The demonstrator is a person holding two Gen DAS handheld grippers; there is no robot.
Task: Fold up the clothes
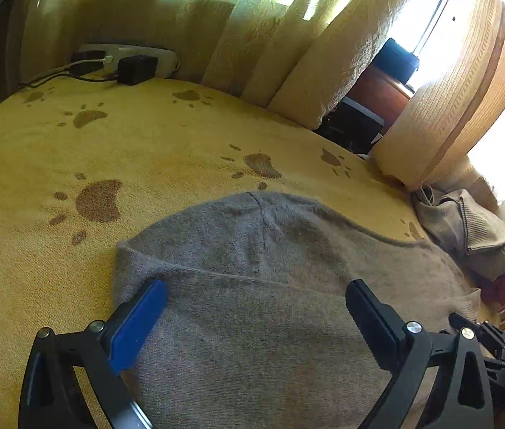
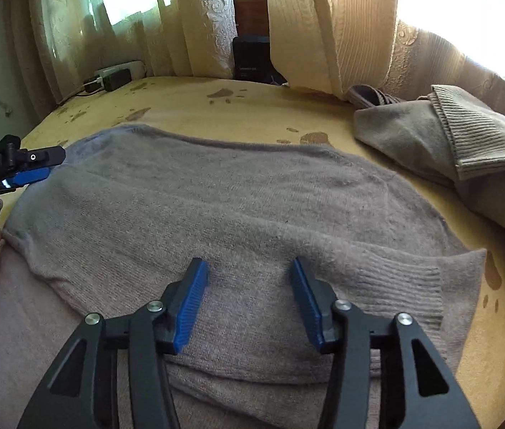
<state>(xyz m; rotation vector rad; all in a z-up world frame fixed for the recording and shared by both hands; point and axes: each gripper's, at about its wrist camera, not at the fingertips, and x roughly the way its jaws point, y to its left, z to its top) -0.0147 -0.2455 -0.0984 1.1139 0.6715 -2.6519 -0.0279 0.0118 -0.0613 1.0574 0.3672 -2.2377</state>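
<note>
Much bare bedspread (image 1: 145, 150) beyond sweater (image 1: 270, 304)

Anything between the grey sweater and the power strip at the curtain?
Nothing: only bare yellow paw-print blanket between the grey sweater and the power strip, as the left wrist view shows.

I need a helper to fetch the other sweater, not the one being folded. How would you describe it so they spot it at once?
Start at the yellow paw-print blanket covering the bed. Past the flat grey sweater under the tongs, look to its right edge by the sunlit curtain. The beige sweater lies crumpled there, with a ribbed cuff.
</note>
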